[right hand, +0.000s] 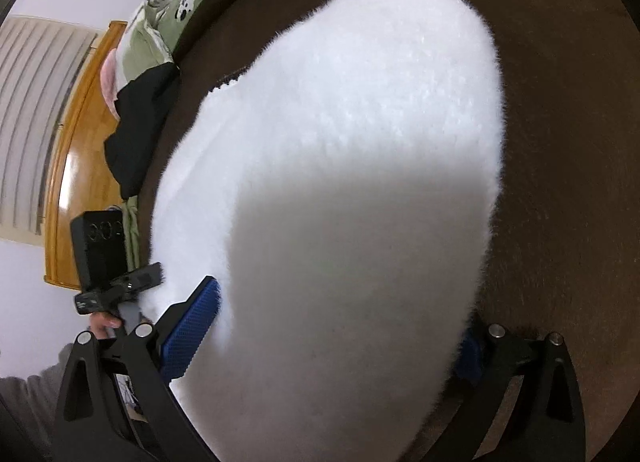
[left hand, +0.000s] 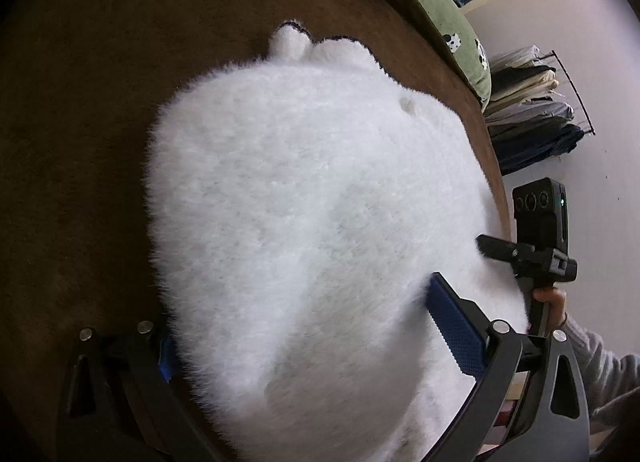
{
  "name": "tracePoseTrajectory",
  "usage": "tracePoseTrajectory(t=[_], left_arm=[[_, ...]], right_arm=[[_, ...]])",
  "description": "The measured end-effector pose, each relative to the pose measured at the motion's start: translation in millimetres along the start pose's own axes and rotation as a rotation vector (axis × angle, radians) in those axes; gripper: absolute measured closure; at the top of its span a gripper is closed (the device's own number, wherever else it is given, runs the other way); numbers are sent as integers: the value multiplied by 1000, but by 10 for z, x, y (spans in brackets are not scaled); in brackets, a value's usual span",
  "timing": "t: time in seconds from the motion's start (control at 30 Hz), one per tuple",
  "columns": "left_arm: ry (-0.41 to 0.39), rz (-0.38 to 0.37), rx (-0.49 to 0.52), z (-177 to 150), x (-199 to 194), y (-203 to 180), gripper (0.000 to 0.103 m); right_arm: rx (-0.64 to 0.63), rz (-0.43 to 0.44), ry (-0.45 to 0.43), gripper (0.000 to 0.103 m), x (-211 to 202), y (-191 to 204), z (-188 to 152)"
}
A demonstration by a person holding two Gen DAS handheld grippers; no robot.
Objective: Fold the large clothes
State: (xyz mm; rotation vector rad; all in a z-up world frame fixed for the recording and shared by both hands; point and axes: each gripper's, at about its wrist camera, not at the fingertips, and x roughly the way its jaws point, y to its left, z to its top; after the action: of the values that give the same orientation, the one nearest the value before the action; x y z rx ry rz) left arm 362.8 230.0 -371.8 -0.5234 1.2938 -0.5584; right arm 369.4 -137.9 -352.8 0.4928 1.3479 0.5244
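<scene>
A fluffy white garment [left hand: 304, 165] lies bunched on a brown surface [left hand: 80, 141] and fills the middle of both views. My left gripper [left hand: 304, 314] stands open, its blue-padded fingers [left hand: 456, 330] wide apart on either side of the near end of the garment. My right gripper [right hand: 340, 314] is open in the same way, and its blue pads [right hand: 192, 334] flank the fluffy white garment [right hand: 352, 141]. Each gripper shows at the edge of the other's view: the right gripper [left hand: 516, 250] held by a hand [left hand: 552, 298], the left gripper [right hand: 120, 282] likewise. A dark trim edges the garment's far end.
A green cushion with panda prints [left hand: 440, 9] lies along the far edge of the brown surface. Folded clothes sit stacked on a rack [left hand: 532, 109] by the wall. In the right wrist view a black garment [right hand: 140, 121] lies at the edge, with a wooden bed frame [right hand: 80, 141] behind it.
</scene>
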Motion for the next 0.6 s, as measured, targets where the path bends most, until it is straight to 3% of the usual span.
tracePoseTrajectory(t=[0.1, 0.17, 0.23, 0.33, 0.47, 0.6], left_arm=[[48, -55, -1, 7, 122, -120, 7], [79, 36, 69, -1, 238, -280, 6], [85, 57, 73, 16, 267, -324, 7], [51, 67, -2, 34, 227, -299, 14], [-43, 164, 56, -68, 160, -494, 33], [-111, 232, 75, -154, 89, -671, 44]], right_arm=[[-7, -60, -32, 18, -12, 36, -56], [-24, -94, -57, 25, -29, 93, -108], [-30, -110, -83, 31, -58, 111, -152], [-55, -139, -124, 39, -90, 207, -203], [-86, -189, -152, 44, -131, 281, -264], [-128, -190, -178, 51, -268, 406, -298]])
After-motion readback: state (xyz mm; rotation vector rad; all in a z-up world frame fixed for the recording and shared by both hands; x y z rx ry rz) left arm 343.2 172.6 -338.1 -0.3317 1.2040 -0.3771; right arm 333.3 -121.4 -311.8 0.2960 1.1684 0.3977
